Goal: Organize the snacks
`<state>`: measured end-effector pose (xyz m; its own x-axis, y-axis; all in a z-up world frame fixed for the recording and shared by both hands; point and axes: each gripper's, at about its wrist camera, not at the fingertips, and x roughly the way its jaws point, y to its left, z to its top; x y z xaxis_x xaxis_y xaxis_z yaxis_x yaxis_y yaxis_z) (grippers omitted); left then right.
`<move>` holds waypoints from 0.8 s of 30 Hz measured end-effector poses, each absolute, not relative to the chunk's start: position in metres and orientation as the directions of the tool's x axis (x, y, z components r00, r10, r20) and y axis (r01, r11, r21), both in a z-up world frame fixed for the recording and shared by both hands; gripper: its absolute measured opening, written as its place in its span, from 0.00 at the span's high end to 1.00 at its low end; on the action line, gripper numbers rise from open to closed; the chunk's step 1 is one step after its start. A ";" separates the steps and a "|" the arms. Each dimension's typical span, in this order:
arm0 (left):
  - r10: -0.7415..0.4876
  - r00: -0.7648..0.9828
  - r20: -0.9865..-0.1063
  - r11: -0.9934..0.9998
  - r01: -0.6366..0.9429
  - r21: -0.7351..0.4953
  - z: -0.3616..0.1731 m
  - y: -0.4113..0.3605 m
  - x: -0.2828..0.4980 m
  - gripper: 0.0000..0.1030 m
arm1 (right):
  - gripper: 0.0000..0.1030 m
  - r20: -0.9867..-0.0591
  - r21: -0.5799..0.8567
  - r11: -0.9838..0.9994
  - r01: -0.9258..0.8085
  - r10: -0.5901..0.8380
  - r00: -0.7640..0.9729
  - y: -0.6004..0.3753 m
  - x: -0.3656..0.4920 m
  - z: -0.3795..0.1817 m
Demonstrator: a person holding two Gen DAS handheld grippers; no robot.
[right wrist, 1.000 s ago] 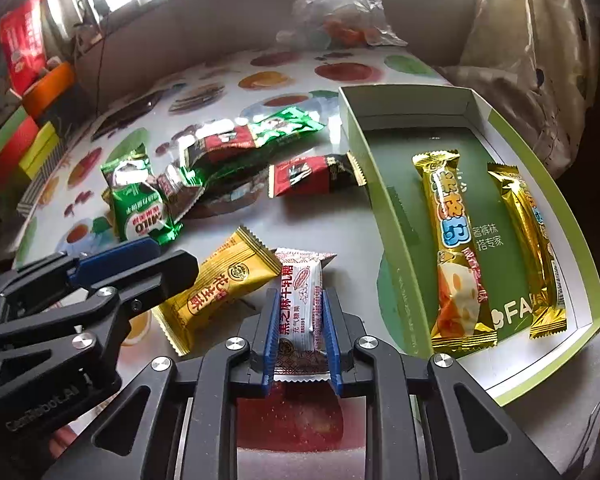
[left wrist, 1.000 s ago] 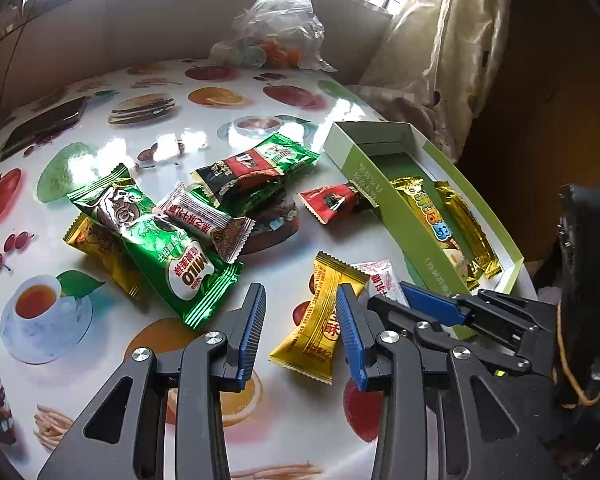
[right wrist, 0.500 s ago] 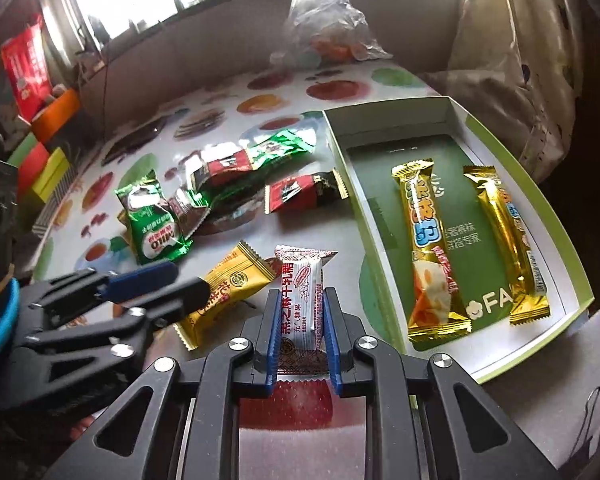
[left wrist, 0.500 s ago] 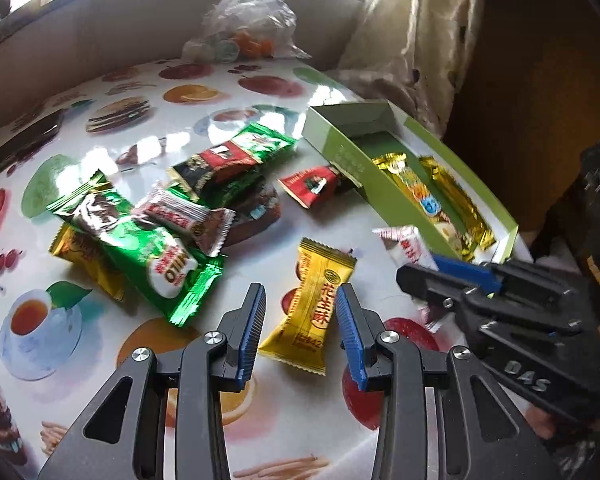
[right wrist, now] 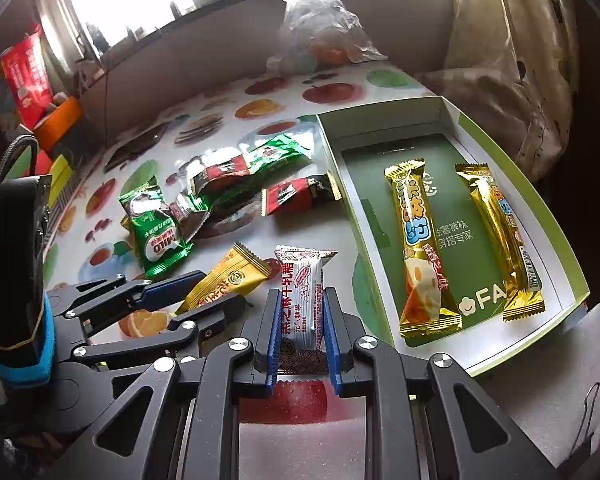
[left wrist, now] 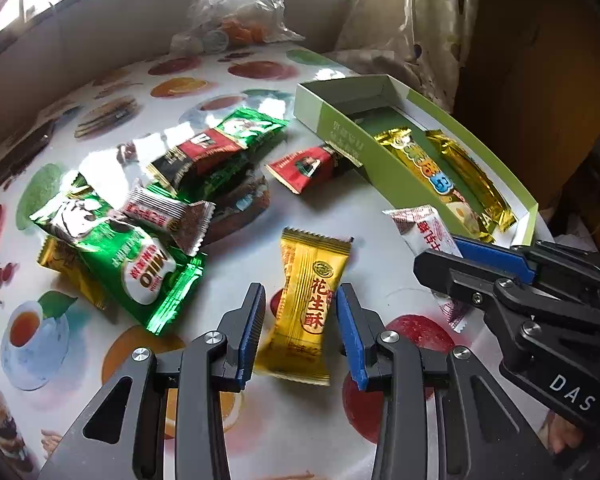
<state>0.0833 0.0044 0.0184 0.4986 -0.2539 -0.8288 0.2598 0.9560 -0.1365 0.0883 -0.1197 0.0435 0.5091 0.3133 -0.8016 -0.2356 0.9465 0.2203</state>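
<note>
My right gripper (right wrist: 301,330) is shut on a white candy packet (right wrist: 302,300) with red print, just left of the green-and-white box (right wrist: 512,196); the packet also shows in the left wrist view (left wrist: 424,232). The box holds two gold snack bars (right wrist: 420,248). My left gripper (left wrist: 300,328) is open, its jaws on either side of a yellow peanut-candy packet (left wrist: 308,300) lying on the table. It also shows in the right wrist view (right wrist: 228,280). A pile of snacks lies farther left: a green Milo packet (left wrist: 140,268), a white-and-brown packet (left wrist: 164,216), and red-and-black packets (left wrist: 304,168).
The fruit-print tablecloth (left wrist: 112,360) covers a round table. A clear plastic bag (left wrist: 232,12) sits at the far edge. The curtain (left wrist: 404,20) hangs behind the box. Coloured boxes (right wrist: 32,92) stand off the table's left side.
My left gripper has moved forward and right so its open jaws now flank the yellow packet. My right gripper, still holding the white packet, has shifted slightly.
</note>
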 end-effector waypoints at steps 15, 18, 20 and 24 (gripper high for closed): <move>-0.263 0.500 -0.825 0.954 0.260 -0.146 0.017 0.003 0.085 0.63 | 0.82 -0.809 0.224 0.946 -0.233 0.314 0.497 -0.119 0.090 0.039; -0.261 0.501 -0.825 0.954 0.264 -0.141 0.017 0.003 0.084 0.63 | 0.82 -0.811 0.225 0.947 -0.230 0.313 0.495 -0.120 0.091 0.038; -0.259 0.502 -0.825 0.955 0.261 -0.141 0.017 0.004 0.085 0.70 | 0.82 -0.811 0.227 0.947 -0.228 0.314 0.494 -0.120 0.092 0.038; -0.259 0.501 -0.826 0.955 0.262 -0.141 0.017 0.003 0.086 0.75 | 0.82 -0.811 0.228 0.946 -0.228 0.314 0.493 -0.120 0.092 0.038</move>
